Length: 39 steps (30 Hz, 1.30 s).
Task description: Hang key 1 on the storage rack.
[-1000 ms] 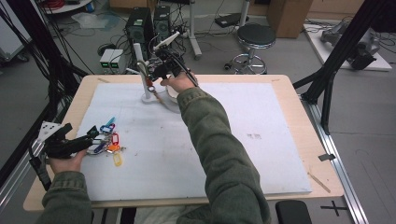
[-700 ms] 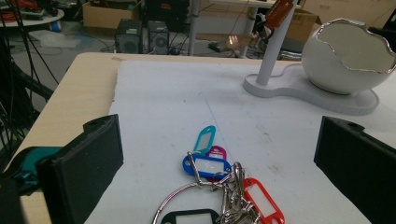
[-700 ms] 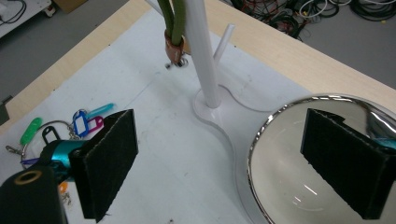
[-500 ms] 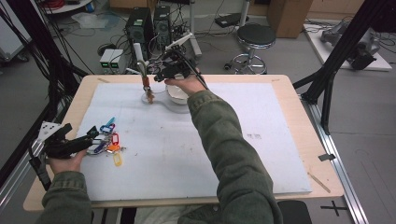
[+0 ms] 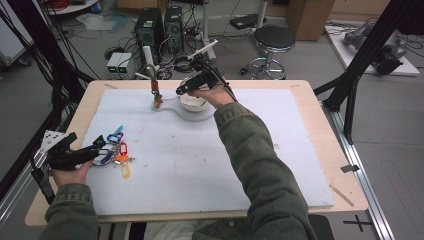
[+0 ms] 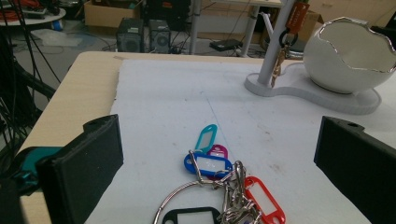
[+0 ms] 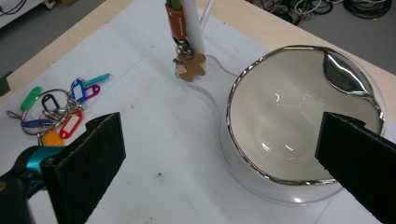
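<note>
One broad wooden surface (image 5: 325, 145) carries a white mat (image 5: 200, 170), and everything in play lies on that mat. By the far edge, a little left of its middle, stands a white key stand: a flat base, a silver-rimmed bowl (image 7: 299, 126) and a thin upright post (image 7: 196, 32). Near the left edge, toward the near-left corner, lies the key bunch (image 5: 116, 152), a ring with several coloured tags. Smallest is the orange-tagged key (image 7: 176, 21), which hangs on the post with a biscuit-shaped charm (image 7: 191, 70) below it.

The right tongs (image 7: 219, 158) hover over the base between post and bowl. Their jaws have just been opening and now stand wide with nothing between them, so the hung key looks set free. The left tongs (image 6: 219, 154) sit low at the bunch, jaws spread on either side of it, with the pads pressing on nothing.

To do this step well, I would draw the right tongs straight back from the post, so that neither jaw brushes the dangling charm or the bowl's rim. At the bunch, the left tongs should close on the ring rather than on a loose tag, since tags will likely swivel and slip. With the ring pinned flat, a single tag can then be singled out cleanly.
</note>
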{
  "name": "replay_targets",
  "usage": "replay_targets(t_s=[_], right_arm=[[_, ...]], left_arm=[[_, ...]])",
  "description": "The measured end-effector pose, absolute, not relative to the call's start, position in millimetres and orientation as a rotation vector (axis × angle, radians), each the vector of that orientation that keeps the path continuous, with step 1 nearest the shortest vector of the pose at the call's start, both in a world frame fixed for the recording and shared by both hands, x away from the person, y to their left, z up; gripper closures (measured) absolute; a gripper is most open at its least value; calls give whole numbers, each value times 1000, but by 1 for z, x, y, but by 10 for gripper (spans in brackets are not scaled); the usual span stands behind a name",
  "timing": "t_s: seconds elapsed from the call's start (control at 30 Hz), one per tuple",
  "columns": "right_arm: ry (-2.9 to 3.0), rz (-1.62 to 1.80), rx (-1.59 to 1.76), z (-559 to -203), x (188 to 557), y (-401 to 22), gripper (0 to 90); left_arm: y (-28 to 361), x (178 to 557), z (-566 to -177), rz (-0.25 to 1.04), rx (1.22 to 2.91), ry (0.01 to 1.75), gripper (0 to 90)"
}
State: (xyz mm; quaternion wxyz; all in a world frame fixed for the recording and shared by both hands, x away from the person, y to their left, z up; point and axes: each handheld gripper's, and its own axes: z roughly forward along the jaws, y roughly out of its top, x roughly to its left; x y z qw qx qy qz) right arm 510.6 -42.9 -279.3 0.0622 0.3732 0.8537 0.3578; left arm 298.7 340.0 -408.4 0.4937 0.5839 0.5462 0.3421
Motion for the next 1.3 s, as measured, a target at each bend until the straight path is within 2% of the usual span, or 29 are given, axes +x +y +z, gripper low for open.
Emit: replay_targets(t_s=[0.33,1.3], right_arm=[[2563,1090,1127,-278,502,-63,8],[2528,1104,1116,-308,466,-114,14]], left_arm=[[340,298,-408,830,1415,1325,17],[338,297,-408,834,1428,1327,17]])
